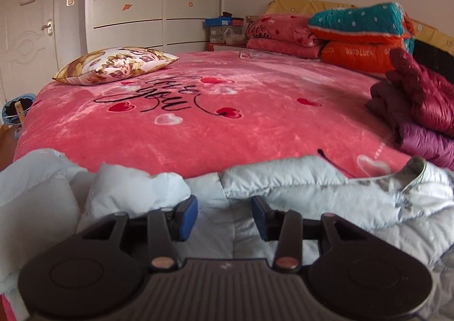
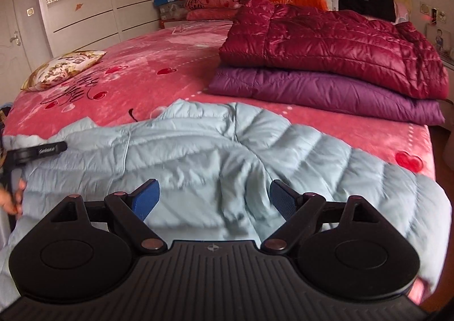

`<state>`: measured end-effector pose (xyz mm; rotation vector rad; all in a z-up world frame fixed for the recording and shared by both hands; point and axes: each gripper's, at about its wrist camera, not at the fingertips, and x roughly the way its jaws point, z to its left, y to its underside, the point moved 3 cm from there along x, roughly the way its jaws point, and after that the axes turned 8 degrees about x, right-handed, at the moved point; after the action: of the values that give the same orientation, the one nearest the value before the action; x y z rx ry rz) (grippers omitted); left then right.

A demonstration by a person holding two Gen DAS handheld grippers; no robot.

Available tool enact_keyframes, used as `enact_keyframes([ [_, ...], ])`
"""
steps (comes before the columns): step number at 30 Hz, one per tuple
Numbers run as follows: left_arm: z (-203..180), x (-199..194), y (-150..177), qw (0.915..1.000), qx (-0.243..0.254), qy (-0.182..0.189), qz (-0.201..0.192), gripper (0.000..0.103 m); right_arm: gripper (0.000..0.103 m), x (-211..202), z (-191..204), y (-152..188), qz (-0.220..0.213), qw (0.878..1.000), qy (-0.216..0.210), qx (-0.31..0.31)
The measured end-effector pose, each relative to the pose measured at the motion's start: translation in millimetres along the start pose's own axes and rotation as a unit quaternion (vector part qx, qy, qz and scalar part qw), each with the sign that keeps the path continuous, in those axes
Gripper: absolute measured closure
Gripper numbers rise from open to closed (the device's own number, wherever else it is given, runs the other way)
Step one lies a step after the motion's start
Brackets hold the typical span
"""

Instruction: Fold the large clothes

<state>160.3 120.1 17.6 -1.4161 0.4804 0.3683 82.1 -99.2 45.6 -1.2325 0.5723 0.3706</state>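
Spread flat on the big pink fluffy bed cover with red hearts (image 2: pixel 181 48): a puffy light-blue quilted jacket (image 2: pixel 198 148), right at the near edge of that cover. Just above the jacket, the left gripper (image 1: pixel 224 214), blue pads apart, holding nothing, low over the jacket's crumpled end. Over the middle of the jacket, the right gripper (image 2: pixel 214 197), pads wide apart too, nothing between them. Looks like the very start of the fold, with no grab made yet. Best way, most likely: pinch a thick bit of the jacket's edge on each side, deep between the pads, since slippery puffy cloth slides out easily. Lift both sides together, not too high, and lay one half over the other so the seams line up. Press the air out slowly afterwards, or the puffy parts pop back up. Beyond the jacket, plenty of bare pink cover to fold onto. To the far right of the jacket, a stack of two folded coats, a shiny dark-red quilted one (image 2: pixel 334 48) on top of a purple one (image 2: pixel 326 96); not touching the jacket, but near enough to bump with a wide swing. Far to the left of the jacket, a flowery brown-and-white pillow (image 1: pixel 116 65), well out of the way. Careful with the jacket's near side: part of it may hang off the bed's edge and pull the rest down.
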Motion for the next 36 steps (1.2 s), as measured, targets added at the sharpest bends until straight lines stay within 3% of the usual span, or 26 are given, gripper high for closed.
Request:
enact_keyframes([
  [7, -16.2, -22.2, -11.7, 0.9990, -0.020, 0.025, -0.030, 0.050, 0.000, 49.7, 14.9, -27.6, -0.015, 0.999, -0.015, -0.048],
  [13, -53.6, -28.1, -6.7, 0.9963, 0.017, 0.080, -0.024, 0.044, 0.000, 96.6, 33.4, -20.5, 0.047, 0.992, -0.056, -0.104],
  [17, -65.3, -19.1, 3.2, 0.9957, 0.040, 0.083, 0.005, 0.041, 0.000, 123.6, 36.7, -11.4, 0.062, 0.990, -0.044, -0.120],
  [23, -65.4, -6.5, 11.2, 0.9958, 0.033, 0.080, 0.028, 0.030, 0.000, 160.7, 33.3, -22.1, 0.050, 0.993, -0.033, -0.106],
  [30, -78.4, -1.1, 16.9, 0.9950, 0.062, 0.073, 0.030, 0.022, 0.000, 190.4, 39.8, -27.4, 0.014, 0.992, -0.024, -0.124],
  [36, -77.0, -6.9, 13.0, 0.9953, 0.061, 0.071, 0.024, 0.022, 0.000, 181.7, 37.2, -27.6, 0.014, 0.992, -0.024, -0.126],
])
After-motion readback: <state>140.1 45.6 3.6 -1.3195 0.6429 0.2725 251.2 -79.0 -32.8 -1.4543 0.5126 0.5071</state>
